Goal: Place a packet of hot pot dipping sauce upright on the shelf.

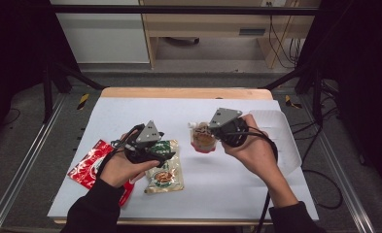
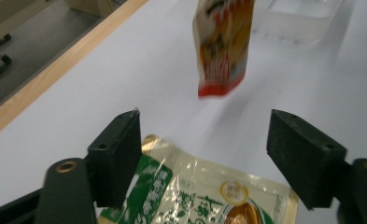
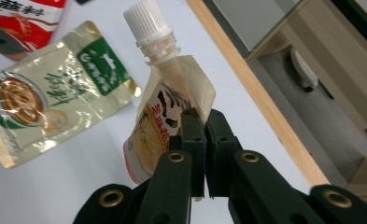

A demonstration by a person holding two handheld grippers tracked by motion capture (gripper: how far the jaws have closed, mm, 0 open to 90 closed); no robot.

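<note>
Spout pouch [image 3: 165, 116] is pinched at its edge by right gripper [image 3: 204, 140] and hung clear of the table [image 1: 227, 184] for carrying. Left gripper [image 2: 204, 154] is spread over green pouch [image 2: 195, 196], nothing gripped.

Lab: black frame rig [image 1: 320, 73], trailing floor cables [image 1: 324, 184], white-covered table [image 1: 130, 109].

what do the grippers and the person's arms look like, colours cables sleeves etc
Both grippers, left and right, are black, each with two blocky jaws on arms with brass-ringed holes. Each carries a grey three-cornered plate dotted with small holes. A black cable trails from the right gripper along the forearm. The person wears black long sleeves.
</note>
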